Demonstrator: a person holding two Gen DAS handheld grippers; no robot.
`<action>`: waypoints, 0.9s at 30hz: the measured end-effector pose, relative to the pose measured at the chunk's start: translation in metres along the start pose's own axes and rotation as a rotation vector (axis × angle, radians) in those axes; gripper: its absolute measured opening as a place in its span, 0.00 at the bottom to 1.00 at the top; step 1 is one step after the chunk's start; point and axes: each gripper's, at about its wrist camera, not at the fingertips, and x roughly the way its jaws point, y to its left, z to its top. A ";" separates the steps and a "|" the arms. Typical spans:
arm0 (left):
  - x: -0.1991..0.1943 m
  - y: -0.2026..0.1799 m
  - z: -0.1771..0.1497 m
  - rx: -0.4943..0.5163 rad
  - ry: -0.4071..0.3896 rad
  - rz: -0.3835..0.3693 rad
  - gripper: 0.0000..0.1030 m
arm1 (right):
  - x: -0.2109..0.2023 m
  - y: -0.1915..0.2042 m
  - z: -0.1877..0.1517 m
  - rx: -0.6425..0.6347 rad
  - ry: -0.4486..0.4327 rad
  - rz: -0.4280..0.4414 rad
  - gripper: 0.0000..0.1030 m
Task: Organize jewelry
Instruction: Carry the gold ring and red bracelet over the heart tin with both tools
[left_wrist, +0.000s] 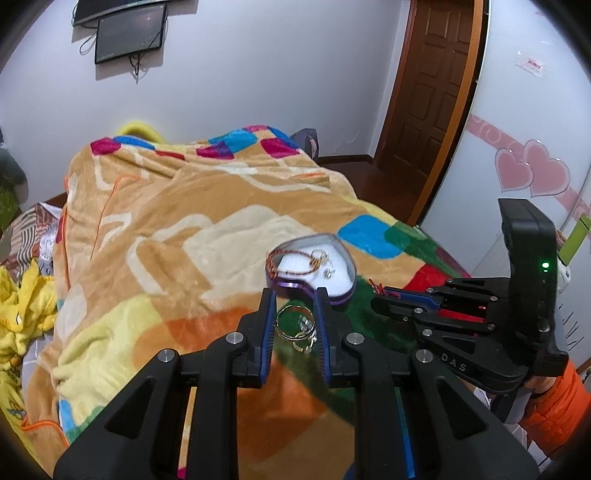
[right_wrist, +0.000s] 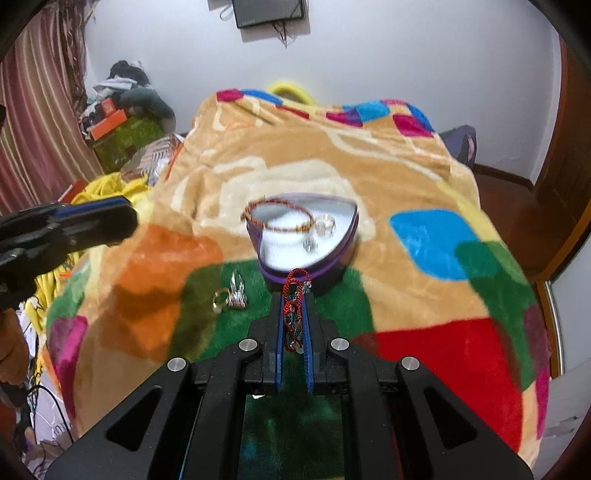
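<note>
A purple heart-shaped jewelry box (left_wrist: 343, 291) (right_wrist: 343, 236) with white lining lies open on the blanket. It holds a brown beaded bracelet (left_wrist: 291, 264) (right_wrist: 280, 218) and small silver pieces (right_wrist: 321, 229). Gold and silver rings (left_wrist: 297, 326) (right_wrist: 231, 293) lie on the green patch in front of the box. My left gripper (left_wrist: 295, 299) is open, its fingers on either side of the rings. My right gripper (right_wrist: 293, 299) is shut on a red cord bracelet (right_wrist: 293, 291), just short of the box; it also shows in the left wrist view (left_wrist: 384, 291).
A colourful fleece blanket (left_wrist: 177, 229) (right_wrist: 424, 177) covers the bed. Yellow cloth (left_wrist: 22, 310) lies at the left. A wooden door (left_wrist: 432, 85) and a wardrobe with pink hearts (left_wrist: 532, 170) stand at the right. Boxes and clothes (right_wrist: 125, 118) are piled by the curtain.
</note>
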 end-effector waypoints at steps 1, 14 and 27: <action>-0.001 -0.001 0.003 0.004 -0.007 0.000 0.19 | -0.003 0.000 0.004 -0.002 -0.013 0.001 0.08; 0.009 -0.005 0.043 0.015 -0.066 -0.022 0.19 | -0.019 -0.007 0.039 0.002 -0.131 0.000 0.08; 0.061 0.008 0.056 -0.023 0.000 -0.068 0.19 | 0.011 -0.021 0.058 0.015 -0.115 0.024 0.08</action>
